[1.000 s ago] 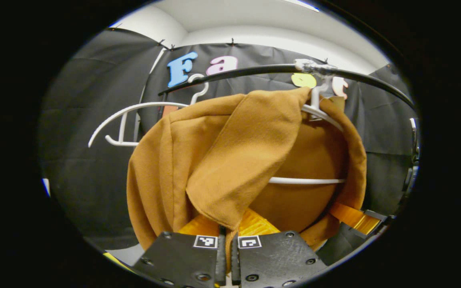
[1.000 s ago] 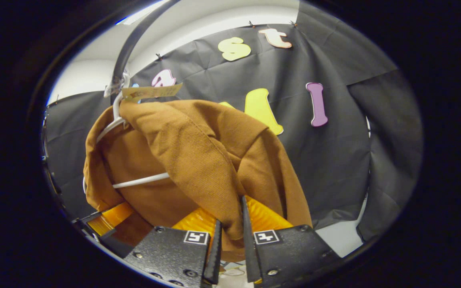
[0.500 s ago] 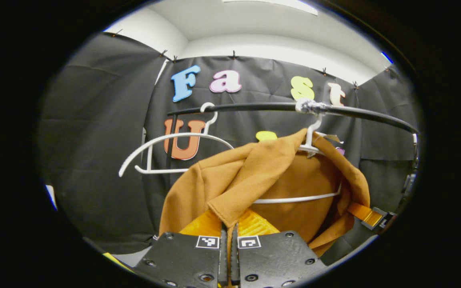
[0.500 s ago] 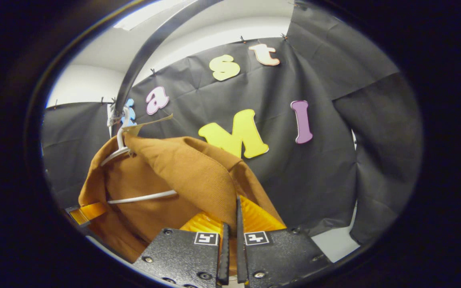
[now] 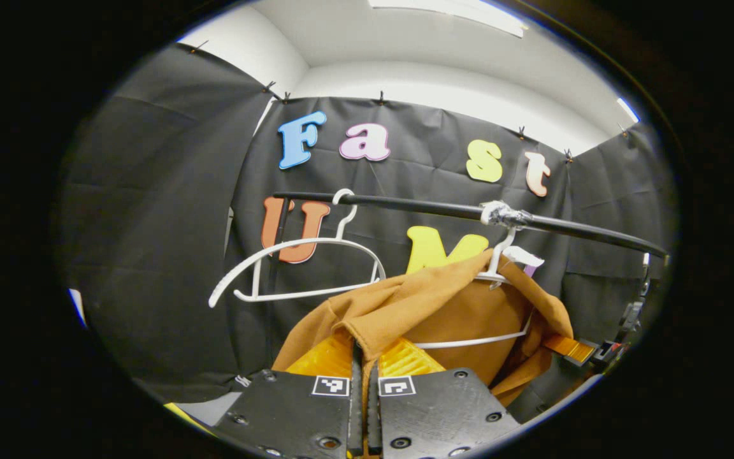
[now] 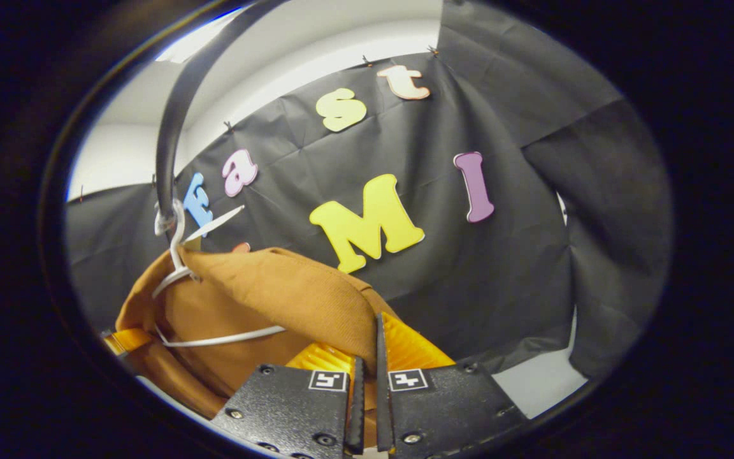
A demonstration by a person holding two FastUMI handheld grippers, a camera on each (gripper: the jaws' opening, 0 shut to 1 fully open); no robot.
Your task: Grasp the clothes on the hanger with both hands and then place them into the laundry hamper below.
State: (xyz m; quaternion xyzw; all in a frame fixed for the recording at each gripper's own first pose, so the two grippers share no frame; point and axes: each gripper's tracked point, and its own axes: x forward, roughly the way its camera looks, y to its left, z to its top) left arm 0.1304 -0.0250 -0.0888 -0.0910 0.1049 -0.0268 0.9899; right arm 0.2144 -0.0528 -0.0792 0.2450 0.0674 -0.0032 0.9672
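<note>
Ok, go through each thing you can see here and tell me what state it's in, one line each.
Brown garment: partly on its hanger, both sides pulled forward.
White hanger under the garment: hooked on the rail.
Spare white hanger: bare, hooked on the rail.
Black rail: mounted, holding both hangers.
Left gripper: shut on the garment.
Right gripper: shut on the garment.

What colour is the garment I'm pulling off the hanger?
Plain brown, no pattern. The garment shows best in the left gripper view, draped on the white hanger.
</note>
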